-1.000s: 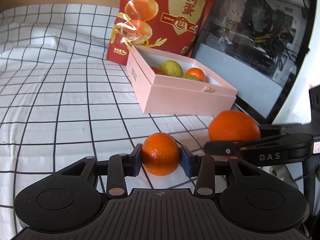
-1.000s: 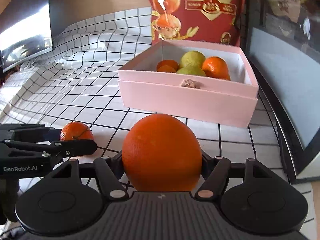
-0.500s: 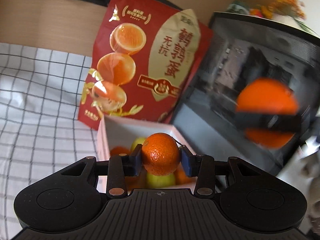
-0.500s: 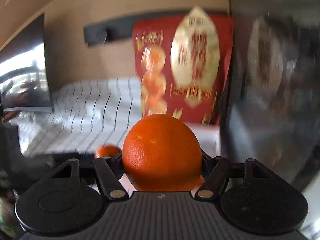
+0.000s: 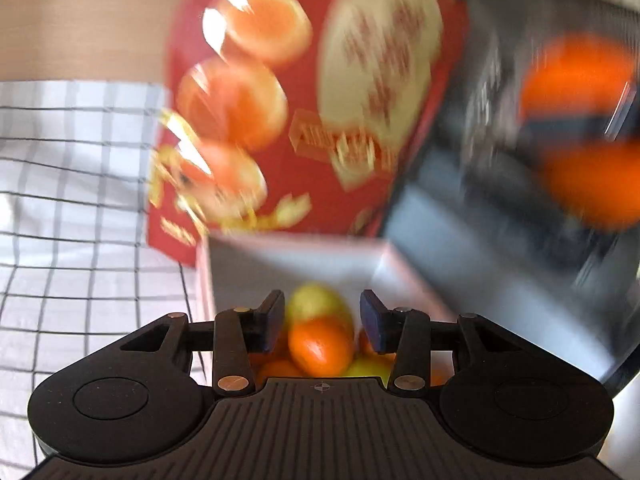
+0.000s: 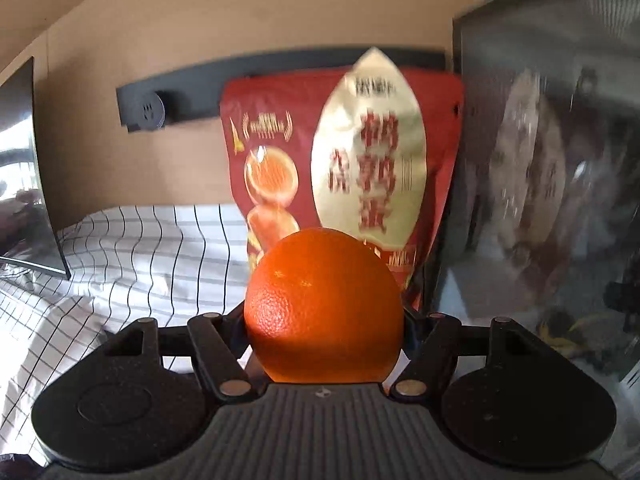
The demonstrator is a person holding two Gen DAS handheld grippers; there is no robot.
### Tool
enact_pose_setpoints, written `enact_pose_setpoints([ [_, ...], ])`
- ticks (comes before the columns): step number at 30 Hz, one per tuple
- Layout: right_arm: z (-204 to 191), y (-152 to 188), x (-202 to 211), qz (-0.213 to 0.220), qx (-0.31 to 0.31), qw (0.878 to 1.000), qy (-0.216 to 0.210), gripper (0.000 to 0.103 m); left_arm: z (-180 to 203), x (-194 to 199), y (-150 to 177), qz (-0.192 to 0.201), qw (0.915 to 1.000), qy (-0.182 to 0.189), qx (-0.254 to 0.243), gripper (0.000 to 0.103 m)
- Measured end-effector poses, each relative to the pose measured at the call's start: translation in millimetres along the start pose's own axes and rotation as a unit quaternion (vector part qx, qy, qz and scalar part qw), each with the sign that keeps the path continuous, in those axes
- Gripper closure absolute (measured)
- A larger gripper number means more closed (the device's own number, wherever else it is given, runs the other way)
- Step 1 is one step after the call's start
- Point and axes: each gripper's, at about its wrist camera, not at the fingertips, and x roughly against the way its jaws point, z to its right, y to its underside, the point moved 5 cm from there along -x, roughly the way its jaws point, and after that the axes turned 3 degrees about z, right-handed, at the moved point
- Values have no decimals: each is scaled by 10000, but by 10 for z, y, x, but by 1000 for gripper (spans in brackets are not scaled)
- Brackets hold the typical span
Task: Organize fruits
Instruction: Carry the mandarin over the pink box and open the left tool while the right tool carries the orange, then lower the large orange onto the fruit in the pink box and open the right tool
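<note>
In the left wrist view my left gripper (image 5: 322, 322) is open above the pink box (image 5: 296, 256). A small orange mandarin (image 5: 320, 346) sits between and below the blue pads, apart from them, on top of a green fruit (image 5: 314, 300) and other oranges in the box. My right gripper (image 6: 324, 316) is shut on a large orange (image 6: 324, 306) and holds it up in the air. That orange shows blurred at the right of the left wrist view (image 5: 580, 128).
A red snack bag (image 5: 304, 104) stands behind the box, also in the right wrist view (image 6: 344, 168). A dark glass-sided case (image 6: 552, 184) stands at the right. A checked white cloth (image 5: 76, 208) covers the table. A monitor (image 6: 20, 184) is at the far left.
My left gripper has opened and let go of the small mandarin, which now lies in the box. My right gripper has stayed raised with the large orange.
</note>
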Motion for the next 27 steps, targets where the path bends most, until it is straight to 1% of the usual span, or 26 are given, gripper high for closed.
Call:
enact_pose_setpoints([
  [2, 57, 66, -54, -70, -66, 9999, 66, 34, -135, 292, -43, 435, 9987, 10, 268, 57],
  [4, 112, 120, -113, -137, -141, 9998, 94, 34, -292, 587, 8, 874, 9953, -39, 409, 57],
  [5, 137, 151, -158, -190, -188, 9996, 86, 34, -372, 694, 67, 1031, 9936, -58, 451, 57],
  [6, 161, 182, -217, -259, -245, 9993, 66, 34, -455, 772, 142, 1131, 9921, -52, 540, 57],
  [8, 175, 250, -404, -440, -386, 9983, 34, 34, -604, 808, 326, 1201, 9900, 150, 720, 57],
  [9, 164, 283, -504, -523, -435, 9977, 39, 34, -668, 796, 422, 1243, 9893, 223, 728, 57],
  [10, 145, 315, -631, -605, -473, 9970, 65, 34, -727, 758, 475, 1083, 9909, 88, 798, 57],
  [11, 120, 348, -764, -674, -496, 9964, 108, 34, -755, 723, 450, 931, 9915, -21, 905, 57],
  [13, 62, 420, -1023, -795, -500, 9953, 228, 34, -767, 724, 416, 1057, 9899, 87, 936, 57],
  [15, 32, 501, -1274, -937, -631, 9929, 362, 34, -762, 707, 421, 1010, 9907, 43, 909, 57],
  [19, 65, 725, -1700, -1291, -920, 9863, 465, 33, -729, 692, 443, 927, 9920, 111, 852, 57],
  [20, 73, 756, -1723, -1158, -917, 9877, 511, 34, -715, 685, 448, 913, 9924, 104, 814, 57],
  [22, 54, 778, -1724, -1008, -702, 9906, 605, 34, -700, 702, 482, 883, 9931, 94, 759, 57],
  [24, 45, 803, -1693, -1032, -569, 9915, 558, 33, -699, 668, 508, 843, 9938, 69, 725, 57],
  [27, 46, 841, -1630, -1121, -597, 9914, 324, 33, -729, 661, 519, 815, 9939, 17, 743, 57],
])
